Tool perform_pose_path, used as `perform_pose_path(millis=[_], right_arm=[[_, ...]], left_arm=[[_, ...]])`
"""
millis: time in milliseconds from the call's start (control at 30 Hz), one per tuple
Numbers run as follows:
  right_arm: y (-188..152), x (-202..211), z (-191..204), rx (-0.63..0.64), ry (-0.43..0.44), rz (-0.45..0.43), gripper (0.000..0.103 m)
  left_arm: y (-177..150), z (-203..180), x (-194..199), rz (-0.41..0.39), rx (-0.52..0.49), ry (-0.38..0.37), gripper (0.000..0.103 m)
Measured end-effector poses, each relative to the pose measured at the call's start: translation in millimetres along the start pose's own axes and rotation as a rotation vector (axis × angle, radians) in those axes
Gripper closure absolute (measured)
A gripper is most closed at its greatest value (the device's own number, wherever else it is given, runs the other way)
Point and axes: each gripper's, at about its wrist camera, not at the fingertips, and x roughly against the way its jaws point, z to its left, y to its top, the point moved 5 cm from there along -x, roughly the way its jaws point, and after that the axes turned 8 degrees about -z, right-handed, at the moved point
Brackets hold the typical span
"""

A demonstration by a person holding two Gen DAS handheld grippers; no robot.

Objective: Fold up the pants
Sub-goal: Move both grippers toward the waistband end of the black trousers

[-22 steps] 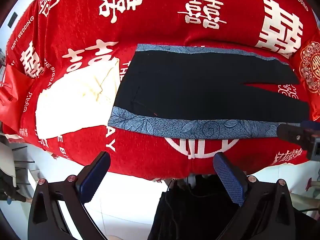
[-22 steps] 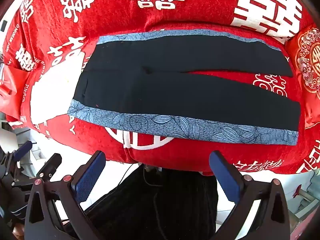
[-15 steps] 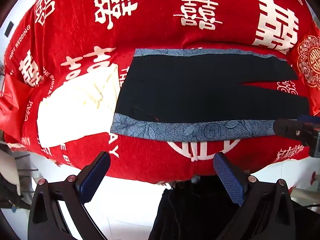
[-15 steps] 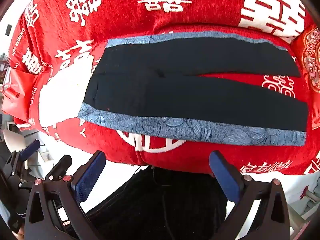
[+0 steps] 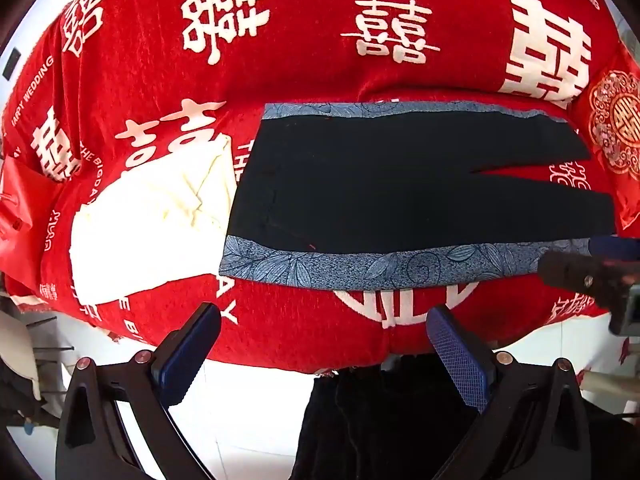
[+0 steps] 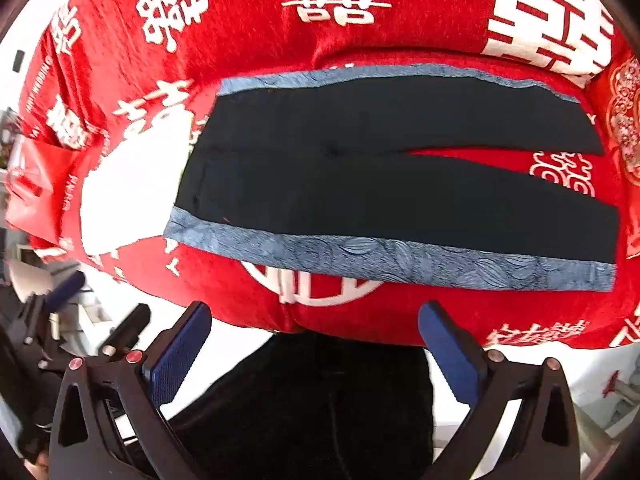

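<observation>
Both sets of tongs, left gripper (image 5: 322,354) and right gripper (image 6: 314,350), gape wide, holding nothing. Pants (image 5: 400,196) lie flat across the red cloth (image 5: 280,60), 2 legs splayed rightward (beside a cream garment (image 5: 152,224)). Soft, limp, light fabric, I'd say; pinch the near blue-trimmed edge (image 6: 380,258).

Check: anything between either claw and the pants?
Nothing visible. The pants lie flat on the red cloth; only bare cloth separates them from the open left claw and right claw. The cream fabric sits beside the waist.
</observation>
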Motion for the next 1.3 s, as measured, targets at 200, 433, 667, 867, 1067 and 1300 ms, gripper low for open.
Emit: perform_pose_path(millis=[200,433,667,867,1067,1300], right_arm=[[-2,1,-10,-0.034,-0.037,0.003,0.000],[-4,1,-20,-0.101,-0.060,0.011,0.000],[-2,-4,-19,-0.134,-0.079,0.016,0.000],[0,-8,-14,-0.153,-0.093,0.023,0.000],[0,-15,-8,-0.168,-0.109,0.035,0.000],[2,-21,-1,-0.191,-0.130,0.027,0.000]], left_arm=[[0,4,-3,0.004,0.001,-0.005,0.000],[6,4,-10,0.019,-0.025,-0.019,0.000],[13,11,-20,0.036,-0.035,-0.034,0.000],[16,23,-29,0.052,-0.024,-0.044,0.000],[18,33,-37,0.068,-0.023,-0.059,0.000],[22,44,-47,0.078,-0.032,-0.072,0.000]])
